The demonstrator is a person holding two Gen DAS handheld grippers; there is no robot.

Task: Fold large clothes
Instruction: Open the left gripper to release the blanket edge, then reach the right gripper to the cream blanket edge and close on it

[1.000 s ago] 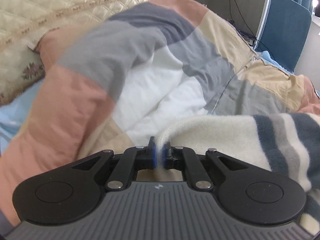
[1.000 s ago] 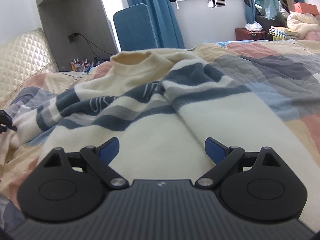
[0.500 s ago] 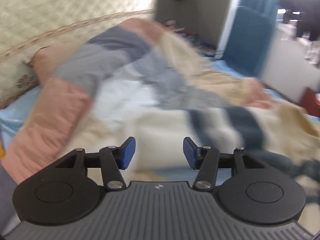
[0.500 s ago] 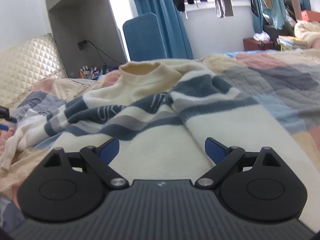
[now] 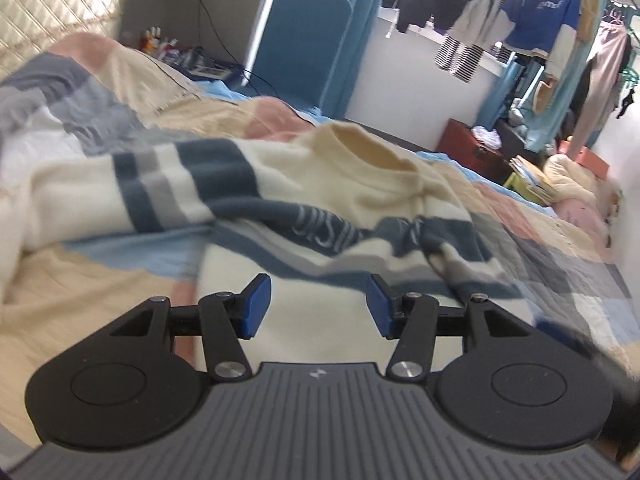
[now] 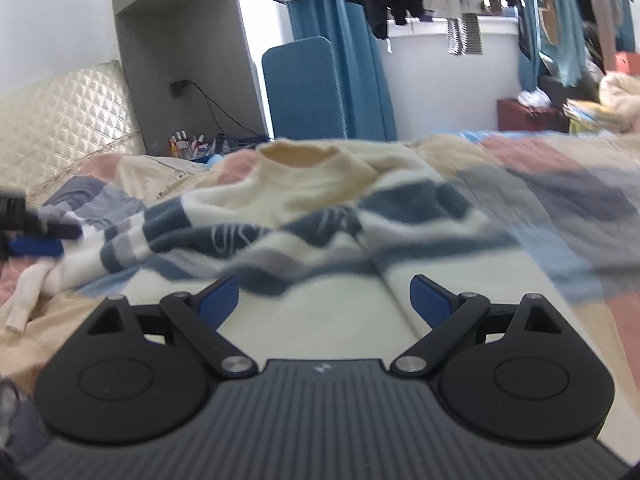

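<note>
A cream sweater (image 5: 304, 184) with navy and grey stripes lies spread on the patchwork quilt (image 5: 80, 280), collar (image 5: 372, 152) toward the far side. My left gripper (image 5: 318, 304) hovers open over the sweater's lower body, nothing between its blue pads. In the right wrist view the same sweater (image 6: 304, 216) lies ahead, one sleeve (image 6: 28, 296) trailing off to the left. My right gripper (image 6: 324, 300) stands open above the cream hem area, pads clear of the cloth. The left gripper's tip (image 6: 32, 236) shows at the left edge of that view.
A quilted headboard (image 6: 60, 120) bounds the bed at the left. Beyond the bed stand a blue chair (image 5: 304, 48), a nightstand with small bottles (image 6: 188, 144), and hanging clothes (image 5: 532, 12). A red box (image 5: 472, 148) and stacked books (image 5: 532, 180) sit at the far right.
My left gripper let go of the sweater sleeve, opened, and swung right and up, now facing the sweater's body. My right gripper rose slightly and stayed open.
</note>
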